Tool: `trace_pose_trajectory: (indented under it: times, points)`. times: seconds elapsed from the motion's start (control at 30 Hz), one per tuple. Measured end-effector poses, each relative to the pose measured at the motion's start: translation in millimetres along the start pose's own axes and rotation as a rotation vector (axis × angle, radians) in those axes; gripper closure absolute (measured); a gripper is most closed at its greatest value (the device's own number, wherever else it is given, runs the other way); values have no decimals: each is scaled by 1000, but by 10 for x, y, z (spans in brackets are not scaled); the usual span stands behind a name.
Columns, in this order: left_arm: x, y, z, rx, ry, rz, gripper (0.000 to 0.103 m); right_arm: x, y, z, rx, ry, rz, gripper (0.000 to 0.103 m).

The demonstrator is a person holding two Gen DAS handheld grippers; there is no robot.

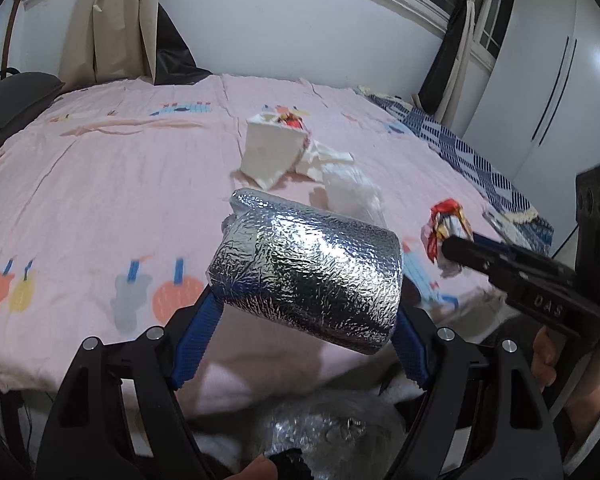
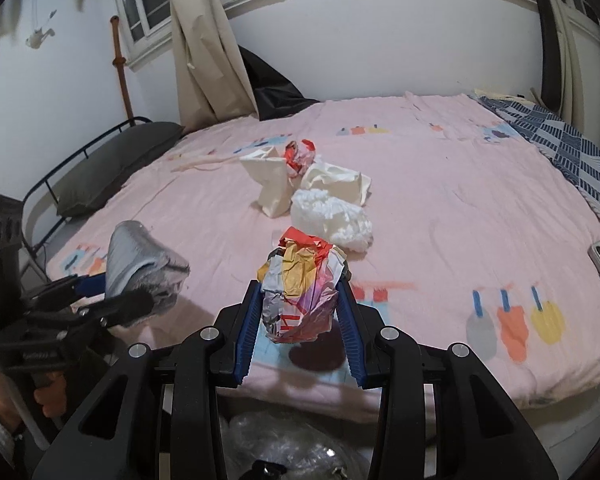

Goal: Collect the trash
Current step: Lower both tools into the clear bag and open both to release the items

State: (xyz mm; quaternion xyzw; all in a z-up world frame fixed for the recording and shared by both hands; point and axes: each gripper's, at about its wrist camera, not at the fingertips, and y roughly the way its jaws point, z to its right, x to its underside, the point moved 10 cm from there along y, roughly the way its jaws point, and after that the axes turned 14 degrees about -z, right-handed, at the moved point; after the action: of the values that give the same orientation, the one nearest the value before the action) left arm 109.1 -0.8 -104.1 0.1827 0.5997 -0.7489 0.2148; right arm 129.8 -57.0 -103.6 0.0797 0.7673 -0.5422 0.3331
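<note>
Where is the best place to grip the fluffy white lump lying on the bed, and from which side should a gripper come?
Grip the fluffy white lump across its narrower middle, coming from above and from the near edge of the bed. It lies low and elongated, its near side looks open, and the cream paper bags crowd its far side. It looks soft, so it should compress.
</note>
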Motion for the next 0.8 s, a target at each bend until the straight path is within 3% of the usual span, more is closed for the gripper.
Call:
trace_pose_trajectory:
  times: [0.1, 0.4, 0.8]
  points:
    - [182, 16, 99, -34, 38, -28, 25, 108, -54, 23, 13, -5, -13, 67]
    - [784, 229, 222, -69, 28, -167, 25, 525, -81, 24, 25, 22, -103, 67]
    - [1462, 785, 165, -126, -85, -474, 25, 1175, 461, -27, -31, 181, -380, 67]
